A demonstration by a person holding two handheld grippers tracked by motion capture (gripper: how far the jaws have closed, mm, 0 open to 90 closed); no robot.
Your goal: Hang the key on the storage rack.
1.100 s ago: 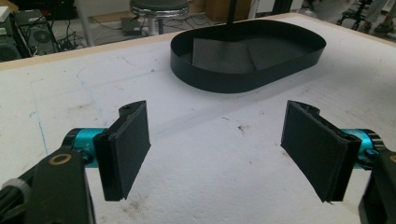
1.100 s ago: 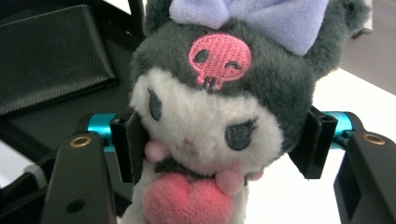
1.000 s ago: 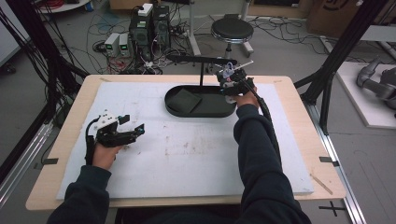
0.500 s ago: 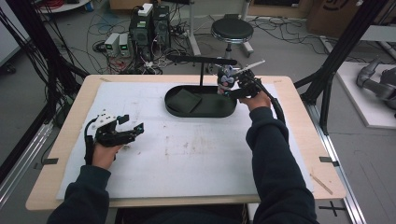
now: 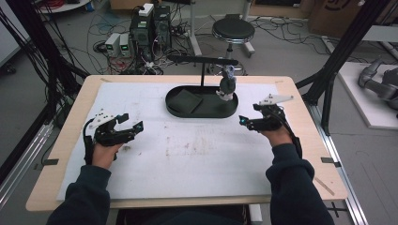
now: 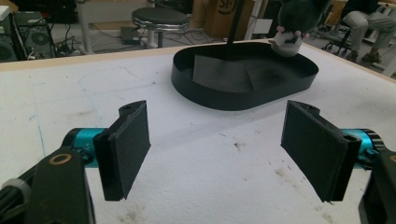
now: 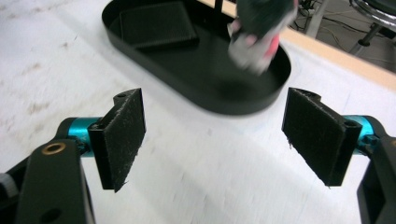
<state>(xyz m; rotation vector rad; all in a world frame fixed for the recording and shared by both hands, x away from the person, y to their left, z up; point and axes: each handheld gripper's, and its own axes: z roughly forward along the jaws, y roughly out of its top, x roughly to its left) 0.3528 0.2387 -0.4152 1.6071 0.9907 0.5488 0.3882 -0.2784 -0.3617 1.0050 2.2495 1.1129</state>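
Right tool (image 5: 243, 123), its jaws just opened wide with nothing between them, sits on the counter (image 5: 197, 154) beside the black tray (image 5: 201, 108); the left tool (image 5: 133, 127) rests wide and empty too. Grey plush toy (image 5: 227, 86) hangs from the stand's bar (image 5: 202, 59) over the tray, which holds a dark flat pad (image 5: 185, 101). A loose hook could drop it, or a bump could set it swinging.

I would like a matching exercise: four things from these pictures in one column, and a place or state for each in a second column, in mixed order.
Things:
1. plush toy
2. black tray
3. left gripper
4. stool

Places or states:
A. on the floor beyond the table
B. hanging from the stand's bar, over the tray
C. jaws open, nothing between them
D. on the white mat, at the far middle

Pairs: 1-B, 2-D, 3-C, 4-A
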